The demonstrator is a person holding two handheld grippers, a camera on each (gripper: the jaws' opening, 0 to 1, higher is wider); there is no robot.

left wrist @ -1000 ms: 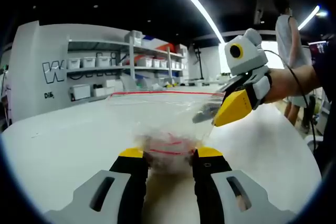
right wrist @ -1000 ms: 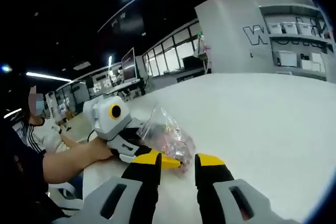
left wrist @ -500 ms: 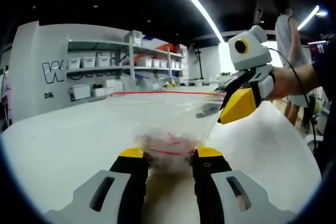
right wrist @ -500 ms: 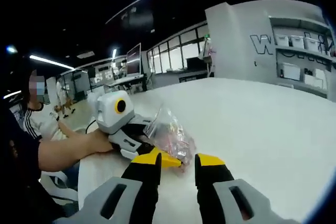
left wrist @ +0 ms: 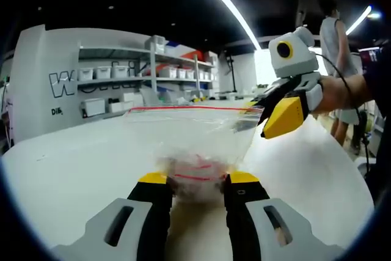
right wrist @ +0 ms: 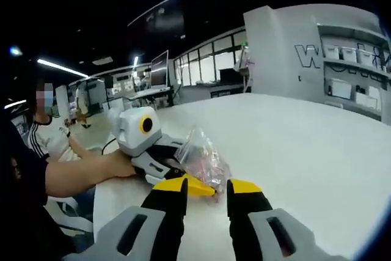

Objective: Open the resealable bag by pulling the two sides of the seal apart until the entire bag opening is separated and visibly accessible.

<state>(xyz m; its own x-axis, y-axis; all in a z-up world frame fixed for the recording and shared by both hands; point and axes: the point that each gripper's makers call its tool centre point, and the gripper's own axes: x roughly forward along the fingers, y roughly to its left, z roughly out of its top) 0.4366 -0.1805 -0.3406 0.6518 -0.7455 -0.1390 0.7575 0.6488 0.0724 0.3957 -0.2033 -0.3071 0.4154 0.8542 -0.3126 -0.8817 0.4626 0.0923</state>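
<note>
Two grips: we judge that the left hand-held gripper (left wrist: 194, 178), with its yellow-tipped black jaws nearly together, pinches the crumpled bottom of the clear resealable plastic bag with a red seal line (left wrist: 189, 136); the right hand-held gripper (left wrist: 259, 120) sits at the bag's upper right corner, and we cannot tell whether its jaws have the film or how far apart they stand.

Bag position: we see it held upright just above the white tabletop (left wrist: 73, 169), its seal edge stretched level between the two hand-held grippers.

Seal: the red line reads as one straight band to us, so we judge it still closed along its length.

Bag contents: small pinkish-red wrapped pieces (right wrist: 204, 163) lie bunched low in the bag, near the left jaws; we cannot tell what they are.

Risk, grip: with one hold on the bottom and one at a corner, a pull would stretch the whole bag rather than part the two lips of the seal.

Risk, slip: thin film may slide out of the right jaws if they catch only the corner.

Risk, spill: once the seal gives, a tilt could tip the pieces onto the tabletop.

Far containers: white bins (left wrist: 101, 73) stand in rows on wall shelves (left wrist: 116, 80); their contents are hidden from us.
</note>
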